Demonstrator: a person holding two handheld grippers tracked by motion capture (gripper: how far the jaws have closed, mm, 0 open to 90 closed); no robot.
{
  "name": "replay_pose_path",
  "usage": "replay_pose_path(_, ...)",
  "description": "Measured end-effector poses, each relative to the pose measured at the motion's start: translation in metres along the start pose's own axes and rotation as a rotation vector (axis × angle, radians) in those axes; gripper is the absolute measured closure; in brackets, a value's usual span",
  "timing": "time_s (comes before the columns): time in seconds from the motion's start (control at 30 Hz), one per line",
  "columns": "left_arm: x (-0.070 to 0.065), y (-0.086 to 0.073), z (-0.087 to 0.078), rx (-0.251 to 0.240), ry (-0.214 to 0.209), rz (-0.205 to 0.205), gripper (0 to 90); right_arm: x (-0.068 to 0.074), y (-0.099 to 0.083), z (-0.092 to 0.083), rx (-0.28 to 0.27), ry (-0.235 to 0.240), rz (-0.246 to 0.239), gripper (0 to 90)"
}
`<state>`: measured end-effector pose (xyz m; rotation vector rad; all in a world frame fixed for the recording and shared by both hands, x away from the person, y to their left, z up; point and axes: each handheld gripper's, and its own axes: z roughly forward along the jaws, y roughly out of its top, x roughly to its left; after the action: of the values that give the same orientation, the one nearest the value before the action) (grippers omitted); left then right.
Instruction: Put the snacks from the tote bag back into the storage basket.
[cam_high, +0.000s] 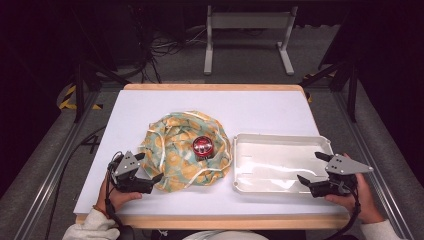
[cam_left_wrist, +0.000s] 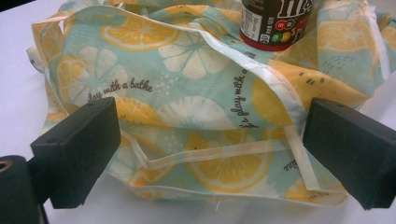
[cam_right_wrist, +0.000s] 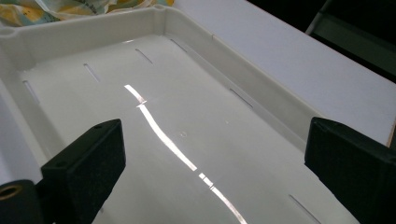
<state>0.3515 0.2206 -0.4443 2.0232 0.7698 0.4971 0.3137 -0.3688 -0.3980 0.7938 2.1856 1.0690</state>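
Lemon-printed cloth bag (cam_high: 185, 150) lies crumpled beside the white tray (cam_high: 280, 141), with a red-lidded candy jar (cam_high: 203, 146) standing upright in its folds. At the bag's near edge, the left gripper (cam_left_wrist: 210, 154) holds its jaws wide around the hem, gripping nothing. A good pinch would likely catch the hem's seam. Over the empty tray, the right gripper (cam_right_wrist: 215, 163) gapes, empty.
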Motion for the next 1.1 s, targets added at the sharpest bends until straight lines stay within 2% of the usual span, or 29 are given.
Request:
replay_pose_path(0.1, -0.001, -0.001, -0.002, -0.004, 0.002, -0.001, 5.0, 0.001, -0.001, 0.003, 0.009, -0.006, -0.015, 6.2)
replay_pose_path(0.37, -0.001, -0.004, -0.005, -0.01, 0.005, 0.001, 5.2, 0.001, 0.003, 0.008, 0.016, 0.006, -0.012, 7.4)
replay_pose_path(0.43, -0.002, -0.005, -0.006, -0.009, 0.0, 0.002, 5.2, 0.001, 0.005, 0.01, 0.024, 0.02, -0.005, 7.4)
replay_pose_path(0.57, -0.002, -0.005, -0.005, -0.003, 0.005, 0.006, 5.2, 0.003, 0.01, 0.014, 0.045, 0.043, -0.031, 9.4)
replay_pose_path(0.73, -0.002, -0.005, -0.005, 0.006, 0.018, 0.001, 5.3, 0.003, 0.025, 0.023, 0.066, 0.111, -0.061, 15.8)
replay_pose_path(0.87, -0.003, -0.006, -0.006, 0.01, 0.02, -0.003, 5.3, 0.004, 0.039, 0.036, 0.104, 0.126, -0.1, 17.1)
replay_pose_path(0.93, -0.003, -0.006, -0.007, 0.009, 0.019, 0.0, 5.4, 0.004, 0.047, 0.042, 0.099, 0.12, -0.135, 21.8)
replay_pose_path(1.03, -0.002, -0.007, -0.007, 0.011, 0.015, -0.002, 5.5, 0.005, 0.061, 0.052, 0.099, 0.121, -0.163, 19.6)
replay_pose_path(1.1, -0.002, -0.007, -0.007, 0.009, 0.012, -0.002, 5.5, 0.008, 0.07, 0.059, 0.1, 0.142, -0.174, 18.1)
